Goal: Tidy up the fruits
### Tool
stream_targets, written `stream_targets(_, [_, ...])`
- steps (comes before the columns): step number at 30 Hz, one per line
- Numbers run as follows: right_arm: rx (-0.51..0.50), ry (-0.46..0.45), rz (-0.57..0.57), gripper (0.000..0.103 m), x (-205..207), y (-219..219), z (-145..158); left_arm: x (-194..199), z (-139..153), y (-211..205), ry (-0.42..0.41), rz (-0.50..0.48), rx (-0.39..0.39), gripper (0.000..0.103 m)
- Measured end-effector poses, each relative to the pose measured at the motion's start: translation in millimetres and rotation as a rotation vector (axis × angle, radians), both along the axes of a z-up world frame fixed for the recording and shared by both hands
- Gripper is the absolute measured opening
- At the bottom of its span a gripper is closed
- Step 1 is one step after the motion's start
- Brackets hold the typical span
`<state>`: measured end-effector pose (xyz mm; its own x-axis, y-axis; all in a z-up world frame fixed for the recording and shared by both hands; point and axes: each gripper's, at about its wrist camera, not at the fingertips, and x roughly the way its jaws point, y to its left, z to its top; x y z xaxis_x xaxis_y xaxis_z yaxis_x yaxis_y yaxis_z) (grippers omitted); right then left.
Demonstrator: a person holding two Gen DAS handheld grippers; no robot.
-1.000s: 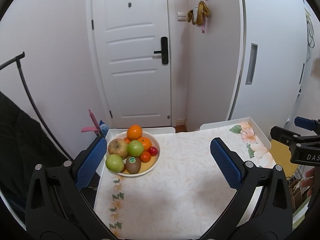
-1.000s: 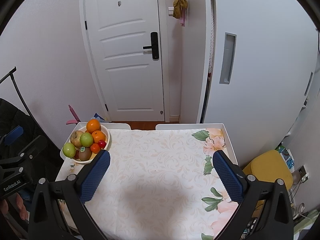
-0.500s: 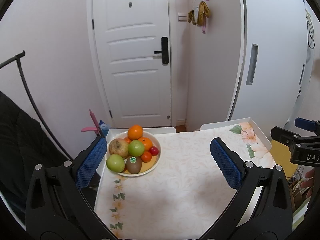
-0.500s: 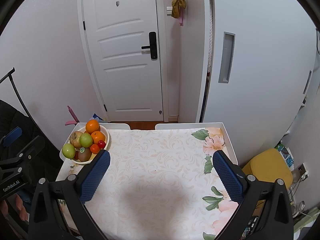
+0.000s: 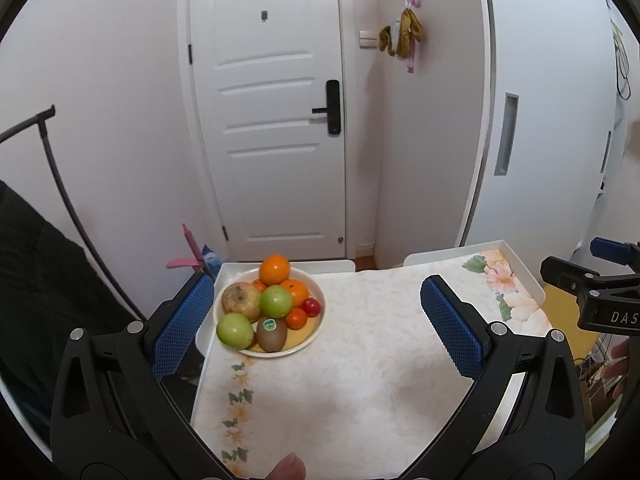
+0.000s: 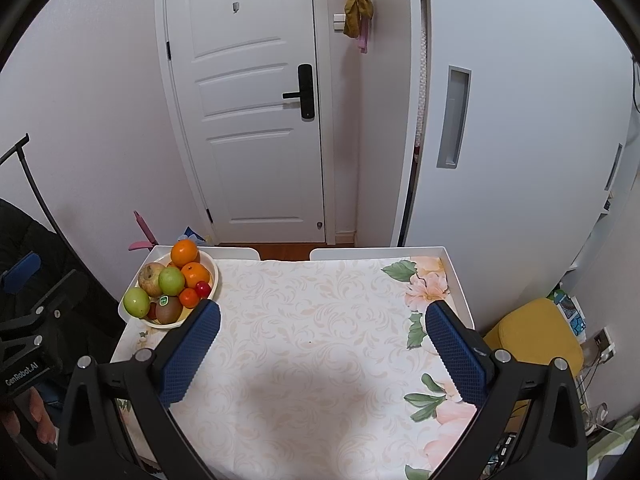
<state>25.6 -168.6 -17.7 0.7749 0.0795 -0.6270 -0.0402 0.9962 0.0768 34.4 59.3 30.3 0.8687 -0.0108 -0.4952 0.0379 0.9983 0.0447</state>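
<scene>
A: What changed just now?

B: Almost nothing. Both views crept a tiny bit since a second ago. No fruit moved.

A: Where is the fruit?

B: All heaped in the round cream bowl (image 5: 310,338) at the far left of the flowery cloth-covered surface (image 5: 360,380): a shiny green apple (image 5: 235,330), a brown fuzzy kiwi with a sticker (image 5: 271,335), a round orange (image 5: 274,269) on top.

A: And the grippers?

B: The left gripper (image 5: 316,322) has its blue pads wide apart, holding nothing. The right gripper (image 6: 322,342) is the same.

A: So is the job done?

B: The fruit sits together in the bowl. Whether it was tidied there or waits to be sorted, I cannot tell.
</scene>
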Motion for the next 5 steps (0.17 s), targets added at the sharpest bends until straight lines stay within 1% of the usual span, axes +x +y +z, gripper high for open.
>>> stream_targets(5, [0.000,0.000,-0.004,0.102,-0.6,2.0,-0.1,-0.1,-0.7,-1.7,-0.011,0.012,0.014,0.103])
